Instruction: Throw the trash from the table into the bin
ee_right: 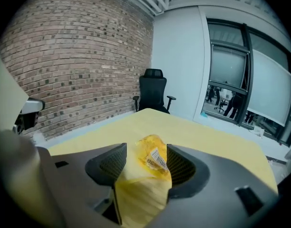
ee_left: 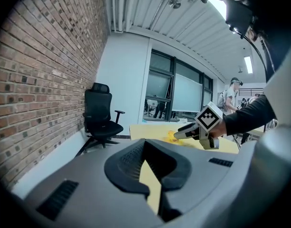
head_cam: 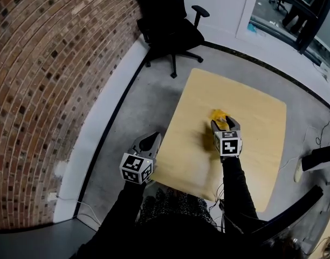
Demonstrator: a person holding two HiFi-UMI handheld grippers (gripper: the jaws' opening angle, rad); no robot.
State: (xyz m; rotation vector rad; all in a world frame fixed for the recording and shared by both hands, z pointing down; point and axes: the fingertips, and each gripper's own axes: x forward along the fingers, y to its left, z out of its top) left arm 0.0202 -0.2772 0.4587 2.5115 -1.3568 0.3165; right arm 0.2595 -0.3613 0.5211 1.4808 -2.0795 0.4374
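A crumpled yellow wrapper [head_cam: 218,115] with a white label lies near the middle of the pale wooden table [head_cam: 256,161]. My right gripper [head_cam: 225,123] is low over the table with its jaws open on either side of the wrapper [ee_right: 154,158]; the wrapper sits closer to the right jaw and the pads do not press on it. My left gripper [head_cam: 156,137] hangs shut and empty beyond the table's left edge, above the grey floor. From the left gripper view [ee_left: 145,144], the right gripper [ee_left: 184,133] reaches the wrapper [ee_left: 172,136]. No bin is in view.
A black office chair [head_cam: 170,31] stands past the table's far left corner, beside the brick wall [head_cam: 41,90]. Cables [head_cam: 316,139] and a dark object lie on the floor at the right. People [ee_left: 231,96] stand behind the glass wall.
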